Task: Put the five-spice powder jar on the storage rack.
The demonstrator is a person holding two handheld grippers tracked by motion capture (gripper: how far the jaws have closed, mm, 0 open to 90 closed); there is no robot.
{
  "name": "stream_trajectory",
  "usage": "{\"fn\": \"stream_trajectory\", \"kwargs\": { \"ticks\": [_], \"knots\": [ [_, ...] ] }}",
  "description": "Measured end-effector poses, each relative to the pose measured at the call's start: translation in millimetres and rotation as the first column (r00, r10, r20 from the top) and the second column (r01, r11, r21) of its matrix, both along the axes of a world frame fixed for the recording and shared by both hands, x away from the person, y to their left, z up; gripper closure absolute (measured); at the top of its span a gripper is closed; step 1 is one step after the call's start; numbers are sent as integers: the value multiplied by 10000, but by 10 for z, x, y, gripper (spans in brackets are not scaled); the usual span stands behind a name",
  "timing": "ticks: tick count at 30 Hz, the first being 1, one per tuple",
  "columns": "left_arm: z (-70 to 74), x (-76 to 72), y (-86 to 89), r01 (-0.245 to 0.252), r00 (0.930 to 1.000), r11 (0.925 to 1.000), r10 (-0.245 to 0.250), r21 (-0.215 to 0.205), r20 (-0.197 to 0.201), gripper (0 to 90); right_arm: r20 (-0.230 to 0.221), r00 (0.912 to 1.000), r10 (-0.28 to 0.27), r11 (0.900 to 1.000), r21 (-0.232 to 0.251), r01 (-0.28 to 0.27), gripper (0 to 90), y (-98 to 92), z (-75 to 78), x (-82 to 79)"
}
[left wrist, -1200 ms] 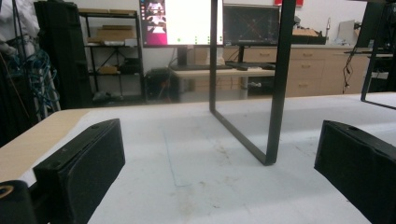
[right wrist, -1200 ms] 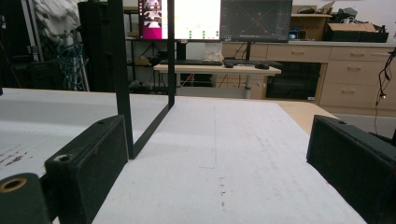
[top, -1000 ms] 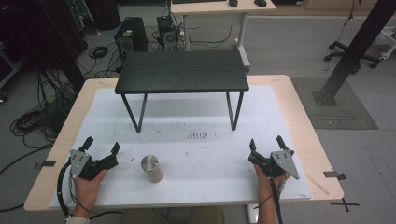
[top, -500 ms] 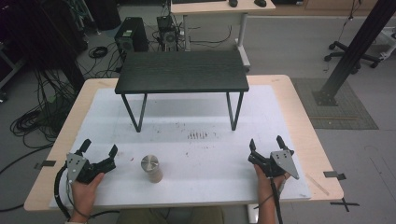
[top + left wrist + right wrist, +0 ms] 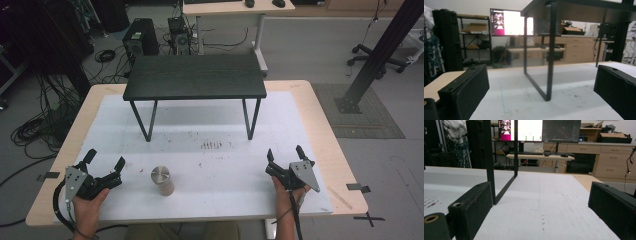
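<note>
- The left tool (image 5: pixel 104 163) is held with its jaws spread wide and nothing between them, resting on the tabletop (image 5: pixel 215 170); the right tool (image 5: pixel 285 154) is likewise released and unloaded.
- The metal cylinder (image 5: pixel 162 180) stands upright just right of the left tool, well apart from the right one.
- A sideways approach is judged likely to tip the cylinder.
- It could then roll toward the near edge, or under the small black table (image 5: pixel 195 76).

A grey floor (image 5: pixel 310 45) surrounds the table (image 5: pixel 320 125). Ahead of the left claw (image 5: pixel 105 161), cables (image 5: pixel 45 125) lie by a computer tower (image 5: pixel 140 42). Beyond the right claw (image 5: pixel 286 152) stand a desk (image 5: pixel 541 157), lit monitors (image 5: pixel 524 127), wooden drawers (image 5: pixel 611 157) and a dark post (image 5: pixel 380 50).
</note>
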State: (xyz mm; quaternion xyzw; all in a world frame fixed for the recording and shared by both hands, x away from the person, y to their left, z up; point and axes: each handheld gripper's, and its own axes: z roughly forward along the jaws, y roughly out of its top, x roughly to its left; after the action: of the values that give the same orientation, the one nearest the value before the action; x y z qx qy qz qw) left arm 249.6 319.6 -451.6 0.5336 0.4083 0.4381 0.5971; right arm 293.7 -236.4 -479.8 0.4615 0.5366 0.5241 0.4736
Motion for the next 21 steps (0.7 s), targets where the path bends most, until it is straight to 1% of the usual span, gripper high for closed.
{"fn": "stream_trajectory", "kwargs": {
  "ticks": [6,8,9,14,18,21],
  "knots": [
    [132,-110,-51,370,9990,9993,-368,-54,259,2,12,10000,4,10000,-21,-4,57,1,0,-1],
    [179,-144,-65,421,9989,9991,-420,-38,211,2,19,10000,5,10000,-28,-5,57,2,0,-1],
    [204,-167,-73,429,9987,9991,-429,19,258,2,19,10000,5,10000,-28,-5,57,2,0,-1],
    [276,-248,-121,610,9974,9981,-609,-29,378,2,19,10000,11,10000,-34,-11,57,2,0,-1],
    [318,-304,-187,981,9939,9952,-981,22,495,2,31,10000,17,10000,-44,-16,58,3,0,-1],
    [331,-341,-255,1387,9891,9903,-1385,-5,505,2,28,10000,15,10000,-55,-14,58,3,0,-1]
  ]
}}
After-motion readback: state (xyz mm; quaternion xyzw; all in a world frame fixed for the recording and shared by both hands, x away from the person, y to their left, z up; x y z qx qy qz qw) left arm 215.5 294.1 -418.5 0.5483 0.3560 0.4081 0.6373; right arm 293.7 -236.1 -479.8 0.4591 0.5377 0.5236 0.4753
